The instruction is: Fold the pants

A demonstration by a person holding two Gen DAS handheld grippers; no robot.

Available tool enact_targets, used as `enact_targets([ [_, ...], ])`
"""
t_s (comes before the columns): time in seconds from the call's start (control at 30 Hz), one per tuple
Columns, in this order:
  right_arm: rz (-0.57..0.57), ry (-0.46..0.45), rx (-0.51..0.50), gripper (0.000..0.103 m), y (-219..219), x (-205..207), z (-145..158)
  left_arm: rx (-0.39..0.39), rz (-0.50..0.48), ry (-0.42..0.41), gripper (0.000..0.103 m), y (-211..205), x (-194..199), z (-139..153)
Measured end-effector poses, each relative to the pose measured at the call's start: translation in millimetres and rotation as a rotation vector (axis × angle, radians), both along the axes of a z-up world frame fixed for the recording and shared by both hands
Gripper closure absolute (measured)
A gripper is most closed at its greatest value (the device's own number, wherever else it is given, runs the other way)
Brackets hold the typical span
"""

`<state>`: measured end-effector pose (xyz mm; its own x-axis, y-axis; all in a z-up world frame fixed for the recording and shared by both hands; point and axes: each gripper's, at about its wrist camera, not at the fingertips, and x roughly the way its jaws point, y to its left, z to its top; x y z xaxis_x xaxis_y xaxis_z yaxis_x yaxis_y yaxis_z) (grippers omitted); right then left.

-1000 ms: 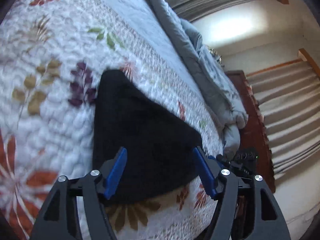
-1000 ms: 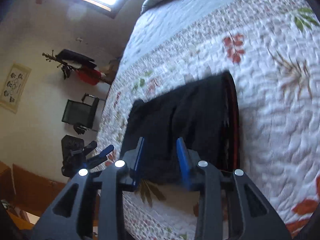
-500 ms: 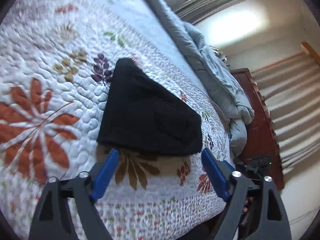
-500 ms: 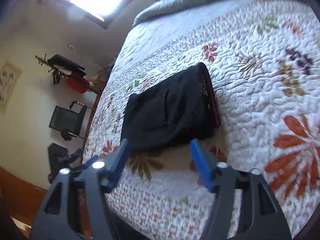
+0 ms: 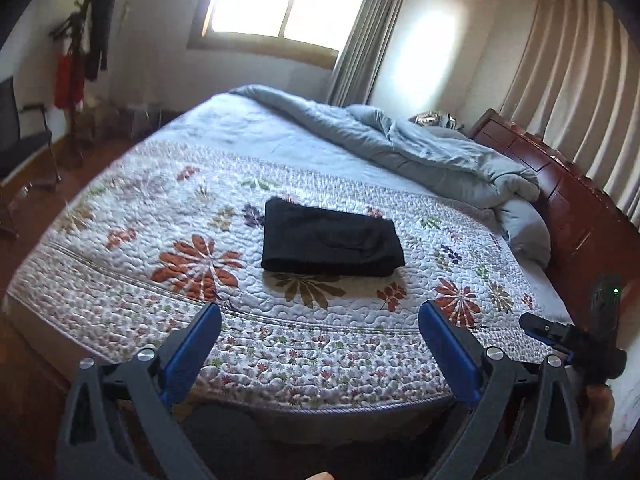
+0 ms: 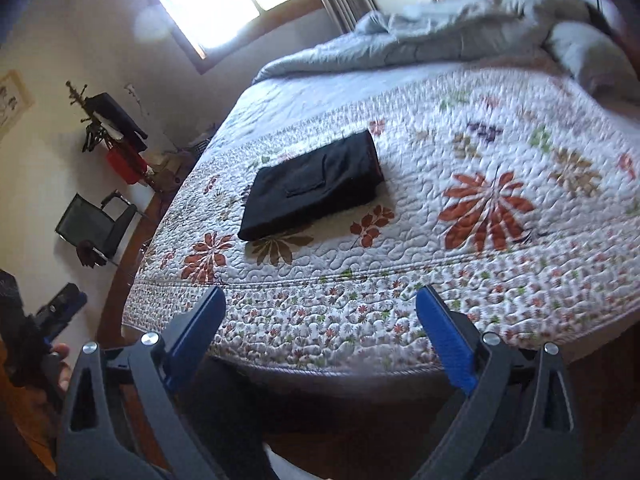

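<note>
Now both tools are hanging back past the near edge of the bed, well apart from the cloth. The left gripper (image 5: 320,332) is holding its blue fingers (image 5: 192,354) spread wide on nothing, and the right gripper (image 6: 320,320) is doing the same. Half a second ago each was hovering just beside the near hem of the bundle; a second ago the right one was nearly pinched at that hem. That retreat is telling, in my judgement, that the last fold is laid and the job is finishing.

Beyond the fingers, the floral quilt (image 5: 120,264) is lying flat, its stitched border running along the near side. Farther in, the pants (image 5: 330,242) are sitting as a compact black rectangle (a pocket outline is showing on top in the right wrist view (image 6: 314,184)), a little left of the bed's middle, well clear of every edge, so nothing is threatening to slide off.

Room for moving is generous on both sides of the bundle. Farther still, the grey duvet (image 5: 420,148) is bunching along the far right, the wooden headboard (image 5: 568,200) is closing off that side, and a coat stand (image 5: 80,40) is standing at far left.
</note>
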<state>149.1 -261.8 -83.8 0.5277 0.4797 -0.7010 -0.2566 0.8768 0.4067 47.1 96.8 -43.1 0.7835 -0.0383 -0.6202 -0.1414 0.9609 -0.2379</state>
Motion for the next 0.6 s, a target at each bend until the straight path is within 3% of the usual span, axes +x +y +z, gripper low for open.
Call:
enact_targets([
  [0.1, -0.005, -0.107, -0.048, 0.003, 6, -38, 37, 0.077, 0.027, -0.046, 0.004, -23, -29, 31],
  [0.27, 0.015, -0.248, -0.123, 0.003, 20, -89, 87, 0.127, 0.047, -0.026, 0.004, -51, -62, 62],
  [0.43, 0.047, -0.297, -0.156, 0.003, 28, -125, 122, 0.150, 0.078, 0.004, 0.004, -66, -87, 76],
  [0.6, 0.112, -0.314, -0.206, 0.003, 46, -158, 139, 0.122, 0.085, -0.010, 0.004, -69, -108, 78],
])
